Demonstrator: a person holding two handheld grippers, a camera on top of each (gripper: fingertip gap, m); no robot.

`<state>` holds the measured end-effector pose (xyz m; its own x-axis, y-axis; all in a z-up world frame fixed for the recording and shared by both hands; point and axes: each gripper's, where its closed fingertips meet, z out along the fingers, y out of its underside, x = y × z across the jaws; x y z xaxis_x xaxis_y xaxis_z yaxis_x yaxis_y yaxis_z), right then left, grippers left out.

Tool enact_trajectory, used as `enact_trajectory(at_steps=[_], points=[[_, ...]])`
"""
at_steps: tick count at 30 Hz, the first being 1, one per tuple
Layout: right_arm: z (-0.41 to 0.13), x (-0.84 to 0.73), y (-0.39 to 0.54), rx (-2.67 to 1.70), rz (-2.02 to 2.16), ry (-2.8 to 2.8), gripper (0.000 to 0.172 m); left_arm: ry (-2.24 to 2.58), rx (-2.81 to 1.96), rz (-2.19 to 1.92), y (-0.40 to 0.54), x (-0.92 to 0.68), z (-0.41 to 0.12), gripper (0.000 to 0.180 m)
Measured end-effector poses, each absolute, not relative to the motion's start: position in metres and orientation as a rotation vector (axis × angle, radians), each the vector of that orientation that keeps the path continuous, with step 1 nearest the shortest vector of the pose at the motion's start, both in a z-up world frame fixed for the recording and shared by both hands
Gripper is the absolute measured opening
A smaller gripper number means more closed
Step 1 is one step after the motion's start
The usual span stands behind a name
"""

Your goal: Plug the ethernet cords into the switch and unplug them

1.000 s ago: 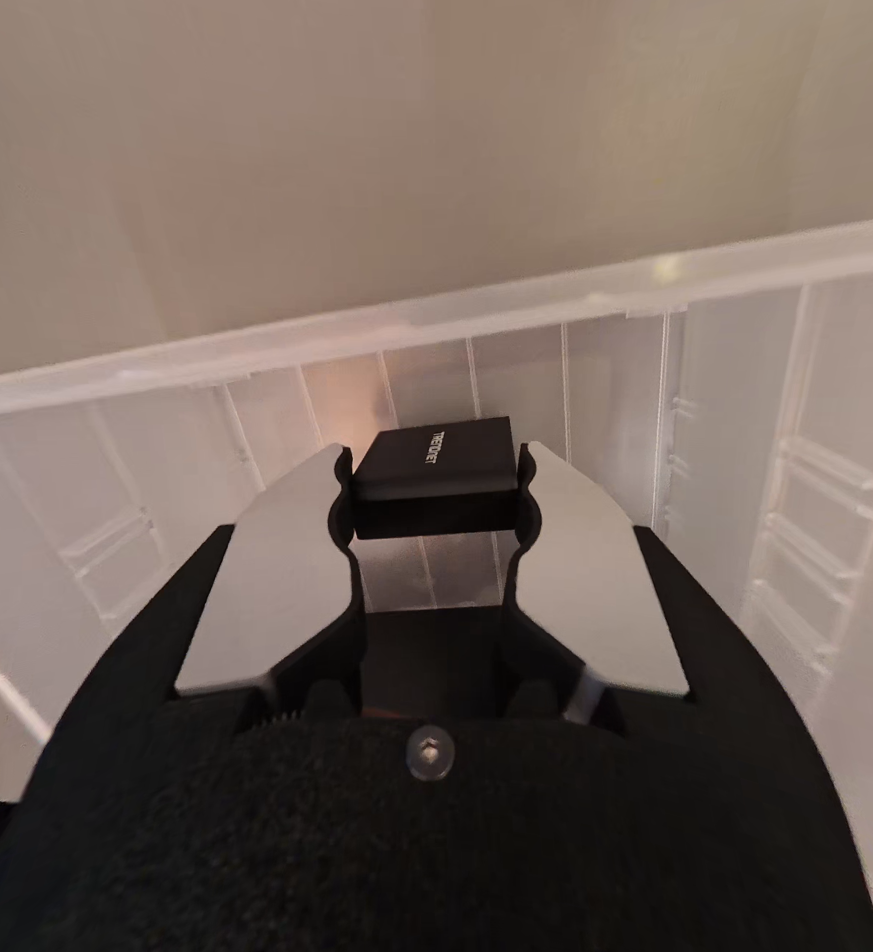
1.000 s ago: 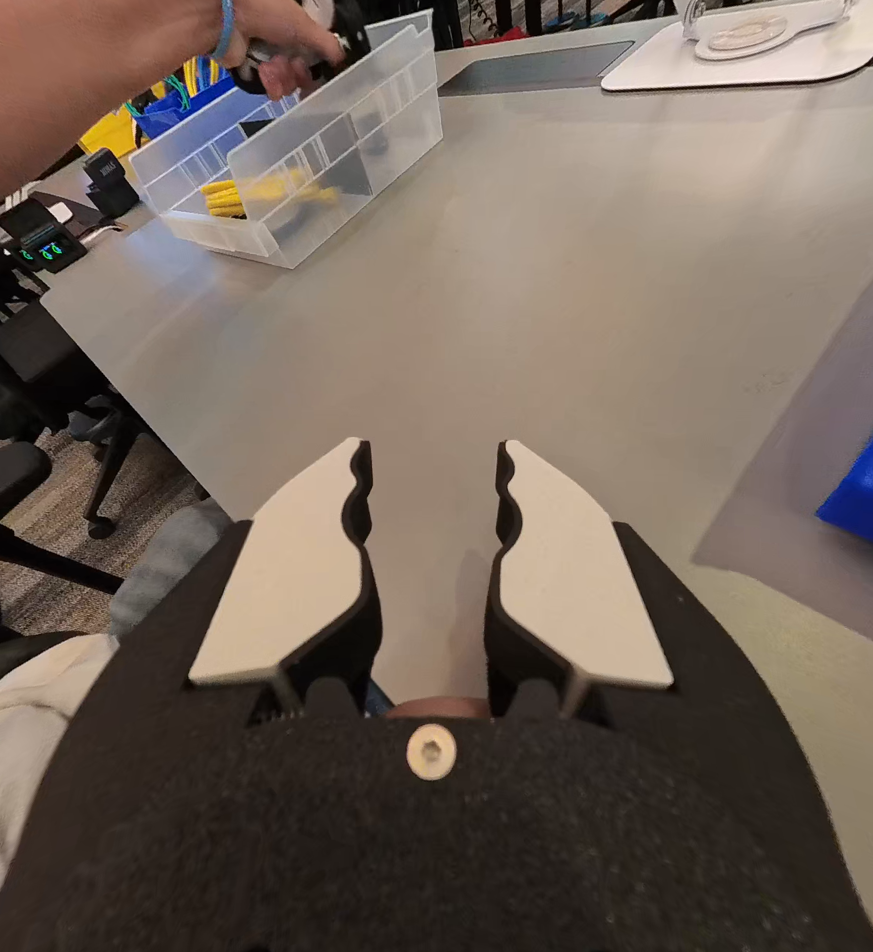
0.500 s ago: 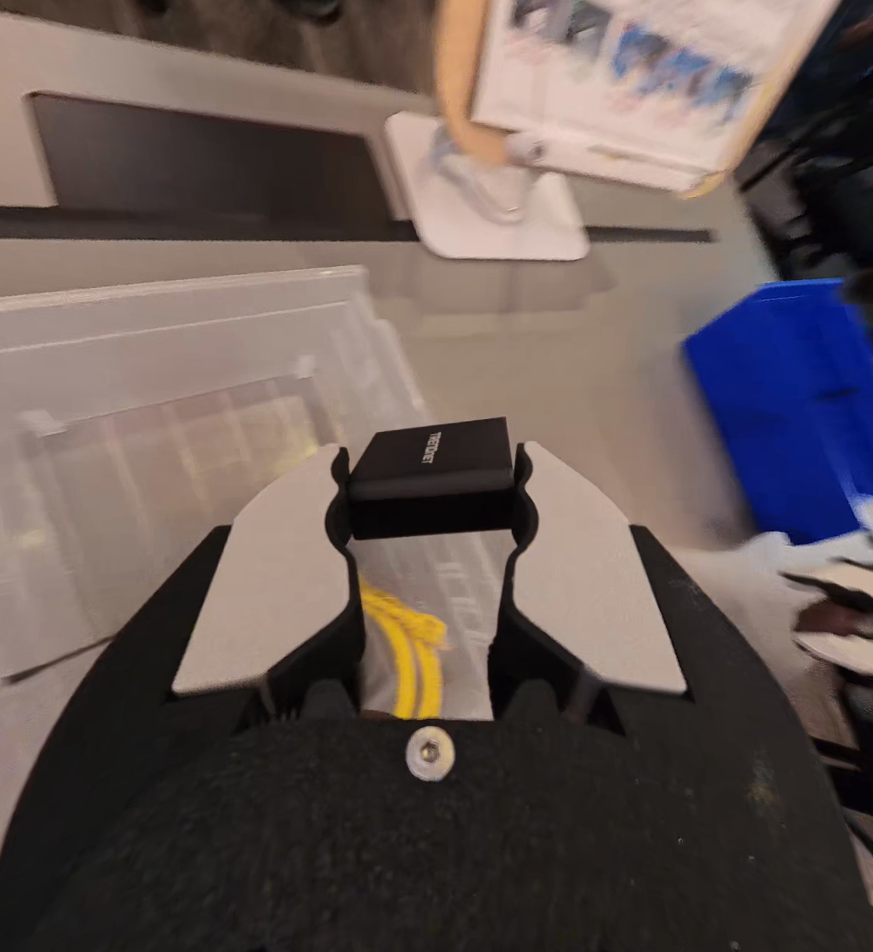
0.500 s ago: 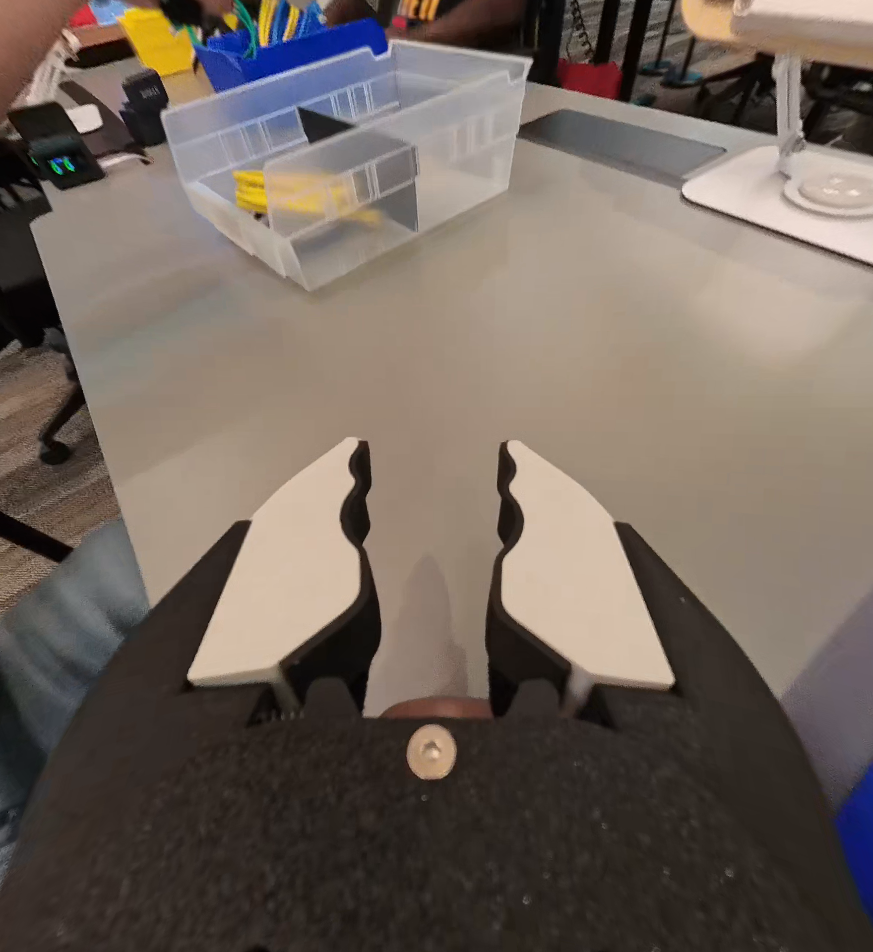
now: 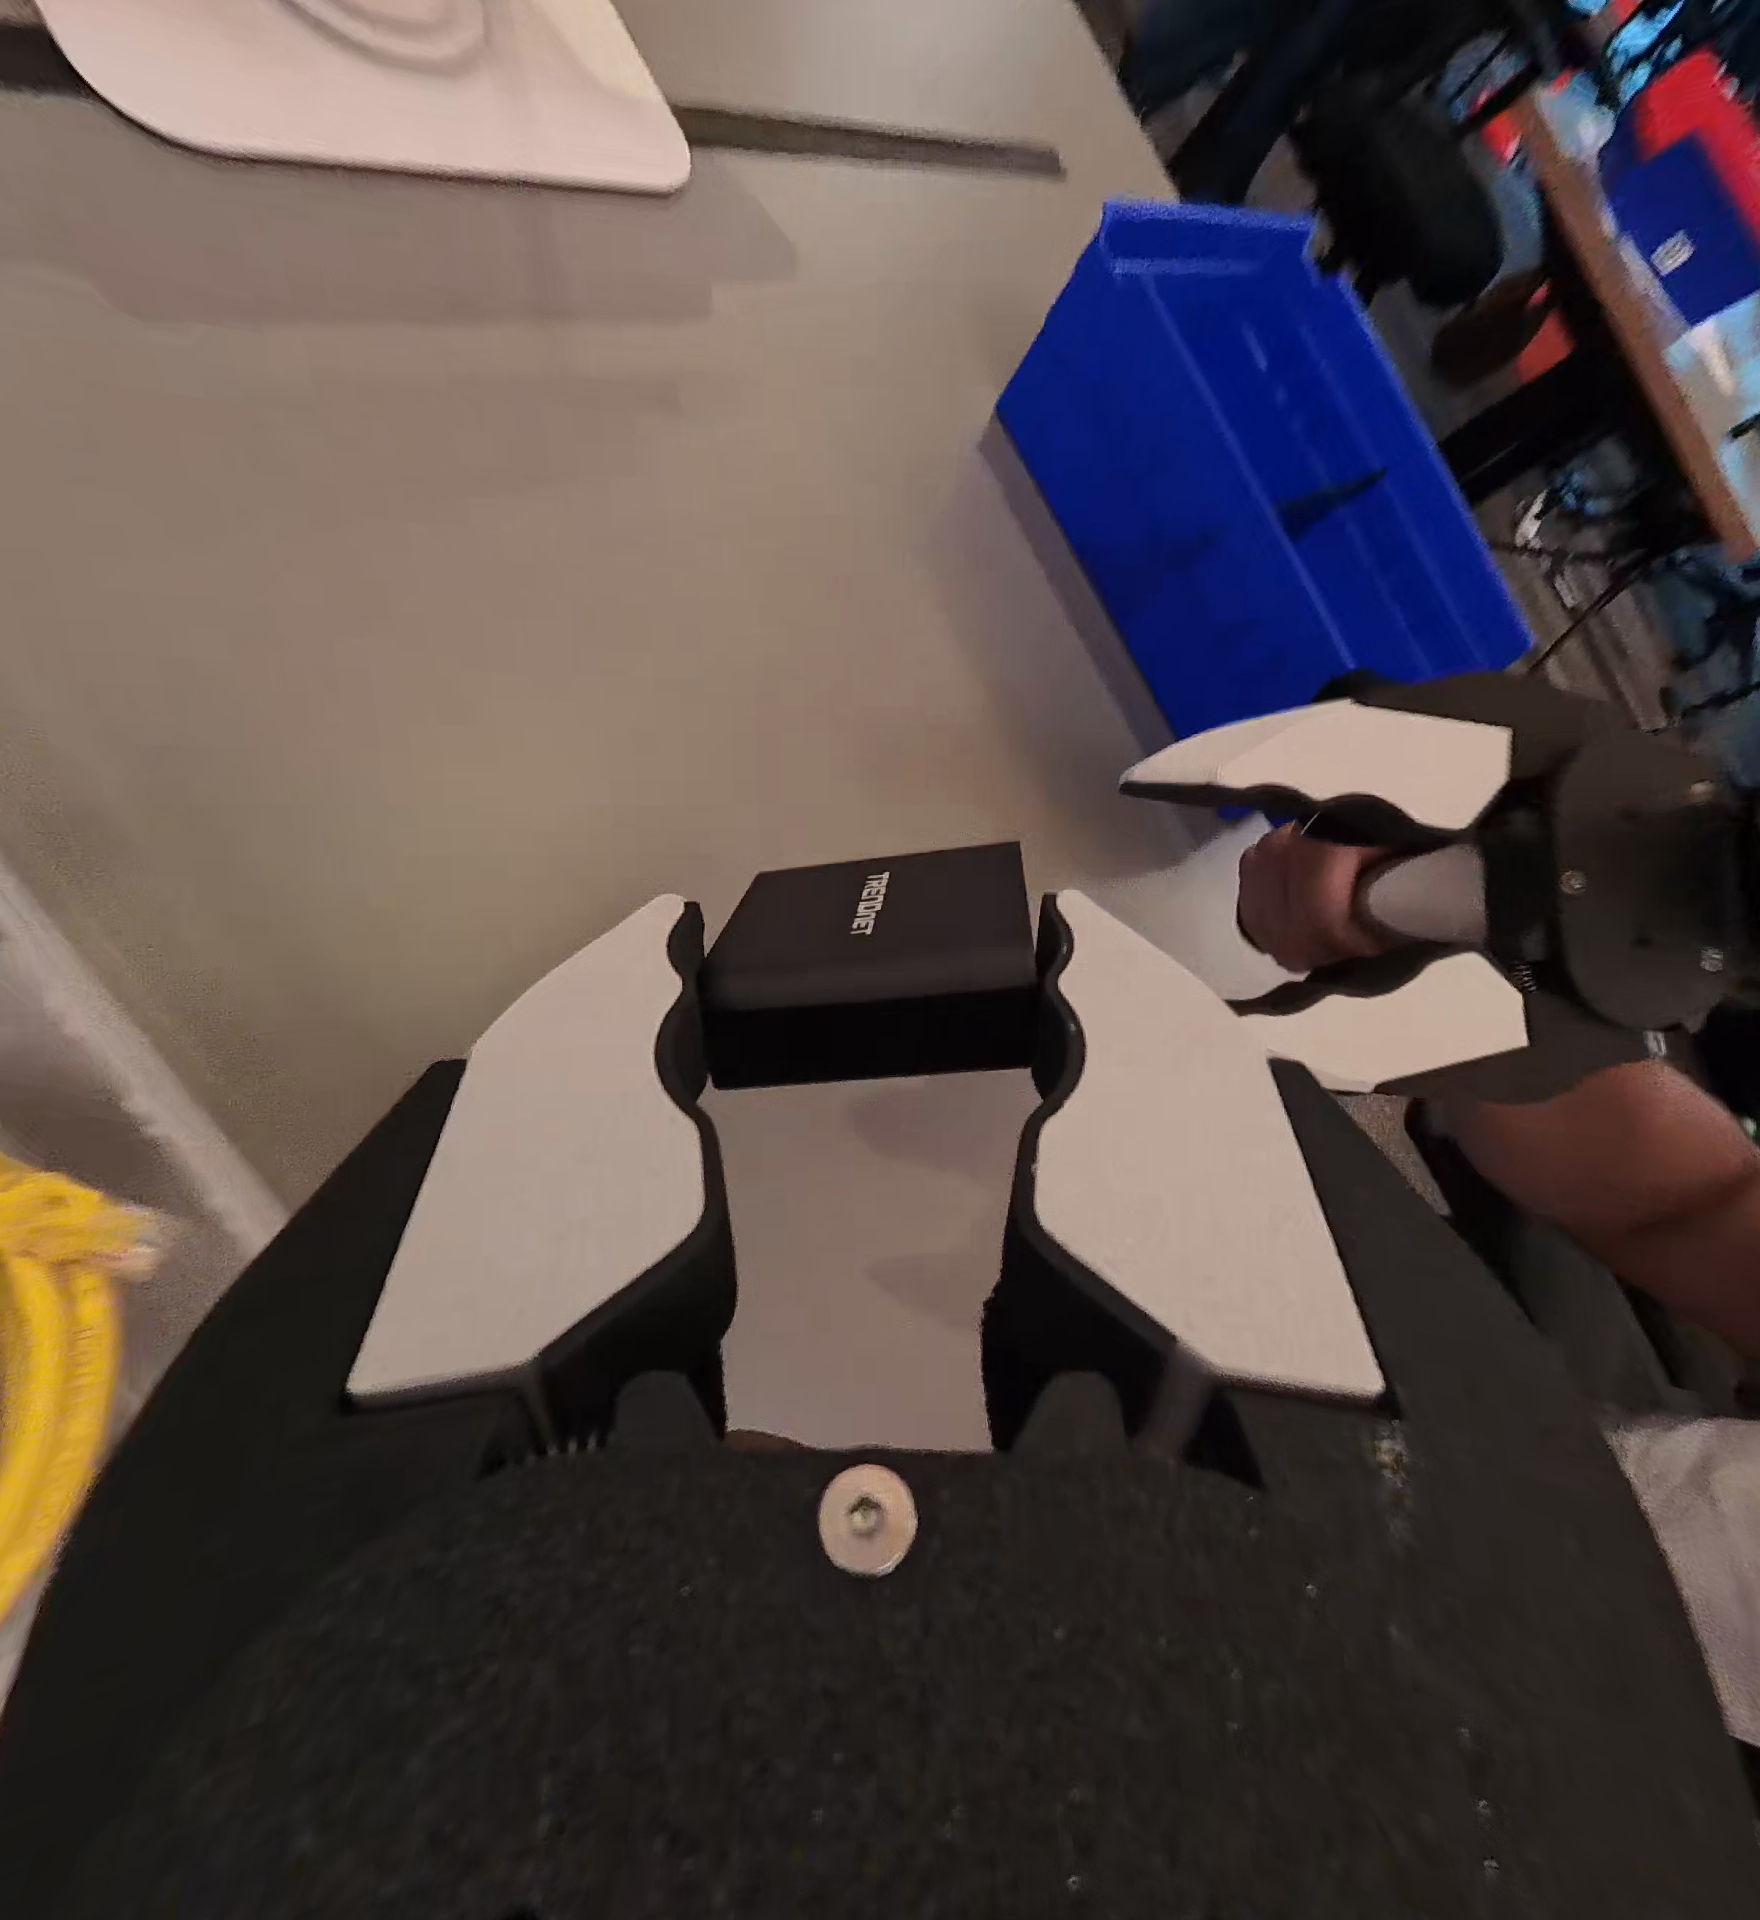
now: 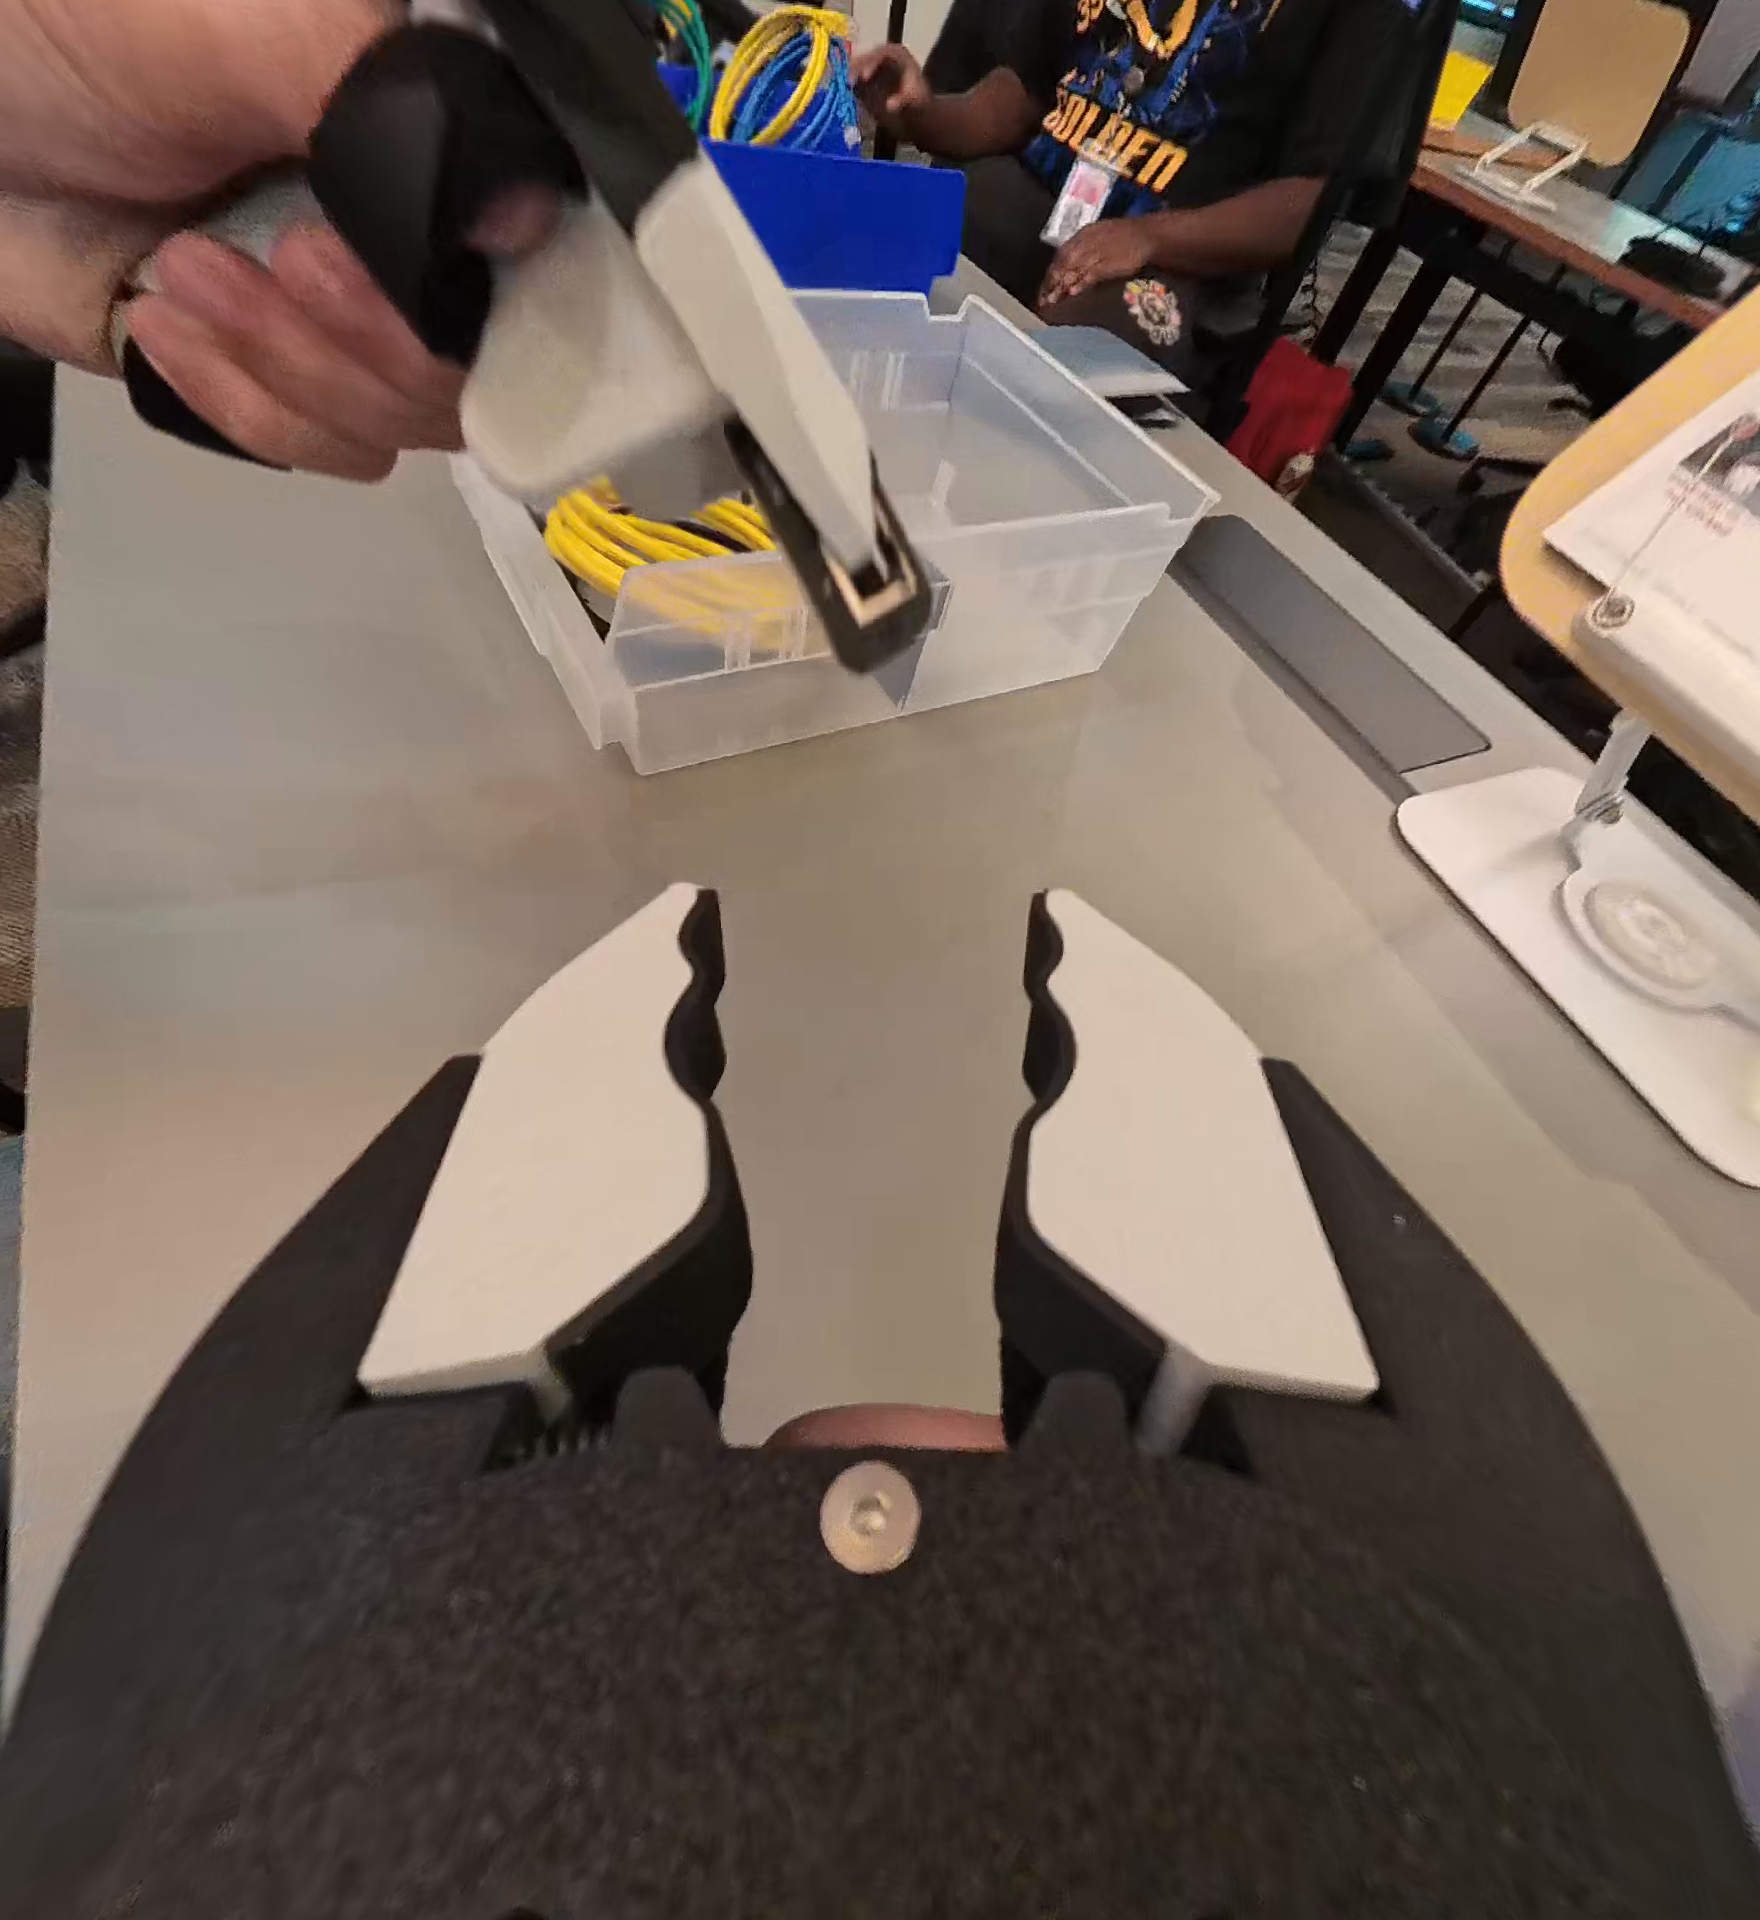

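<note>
A small black switch (image 5: 871,961) was held clamped between the pads of the left tongs (image 5: 868,935) and carried clear above the grey bench (image 5: 419,540), apparently so that it could be set down on open surface where its ports could be reached. The box was gripped by its two short sides, flat and level, its top face turned upward. In the right wrist view the same switch (image 6: 871,603) was seen end-on at the tips of the left tongs, in front of a clear plastic bin (image 6: 1063,520) standing toward the far edge of the bench. The yellow cords (image 6: 637,540) were left coiled in that bin, none yet plugged in. The right tongs (image 6: 871,935) were kept spread wide with nothing between them, poised above bare bench near its front edge, seemingly in readiness to fetch a cord. A blue bin (image 5: 1240,457) was seen at the bench's right side, beyond the right tongs (image 5: 1229,904).
</note>
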<state>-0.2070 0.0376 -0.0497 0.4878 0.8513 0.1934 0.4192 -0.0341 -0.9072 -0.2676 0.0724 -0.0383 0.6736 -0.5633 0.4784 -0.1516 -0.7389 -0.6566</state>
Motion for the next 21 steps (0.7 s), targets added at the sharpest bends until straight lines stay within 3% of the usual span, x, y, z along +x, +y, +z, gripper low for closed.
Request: enact_trajectory(at_steps=[9, 11, 14, 21], points=[[-0.063, -0.199, 0.033, -1.548, 0.269, -1.262, 0.053, 0.734, -2.39, -1.046, 0.037, -0.202, -0.068, 0.061], [-0.068, -0.197, 0.034, -1.523, 0.21, -1.288, 0.047, 0.77, -2.397, -1.026, 0.033, -0.196, -0.071, 0.061], [-0.078, -0.195, 0.031, -1.522, 0.189, -1.34, 0.024, 0.805, -2.398, -0.982, 0.03, -0.192, -0.073, 0.061], [-0.08, -0.194, 0.028, -1.564, 0.326, -1.308, 0.023, 0.854, -2.324, -1.041, 0.023, -0.19, -0.066, 0.063]])
